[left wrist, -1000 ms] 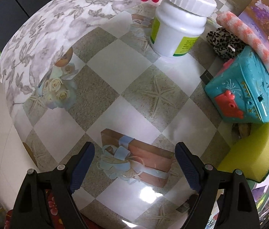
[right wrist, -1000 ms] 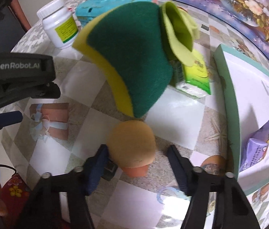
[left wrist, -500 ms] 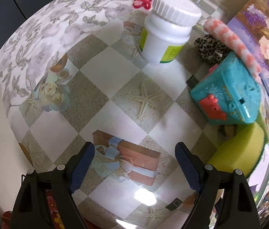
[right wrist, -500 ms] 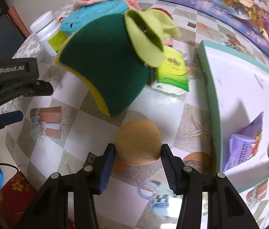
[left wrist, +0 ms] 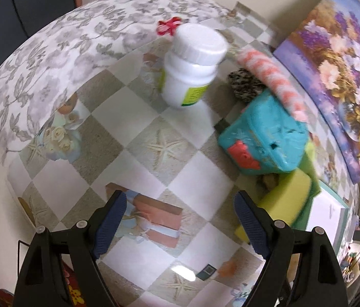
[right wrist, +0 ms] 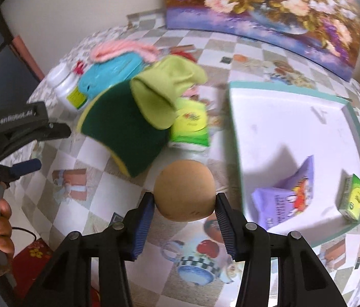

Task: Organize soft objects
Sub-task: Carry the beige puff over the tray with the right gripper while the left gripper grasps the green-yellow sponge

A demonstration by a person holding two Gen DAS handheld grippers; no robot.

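Note:
My right gripper (right wrist: 183, 204) is shut on a tan soft ball (right wrist: 184, 190), both pads pressing its sides, and it is held above the checkered tablecloth. Just left of the ball a green-and-yellow sponge (right wrist: 123, 133) leans with a light green cloth (right wrist: 164, 94) draped on it. To the right lies a white tray with a teal rim (right wrist: 233, 138). My left gripper (left wrist: 180, 220) is open over bare tablecloth with nothing between its fingers. The sponge (left wrist: 287, 197) sits to its right.
The tray holds a purple packet (right wrist: 282, 199) and a small green carton (right wrist: 353, 197). A white bottle (left wrist: 192, 66), teal toy (left wrist: 264, 138), pink knit roll (left wrist: 272, 76) and leopard-print piece (left wrist: 244, 84) crowd the far side. A green tissue pack (right wrist: 190, 125) lies behind the sponge.
The right gripper's fingers closed onto the tan ball, lifted it off the table and carried it to the right, nearer the tray. The left gripper rose, still open.

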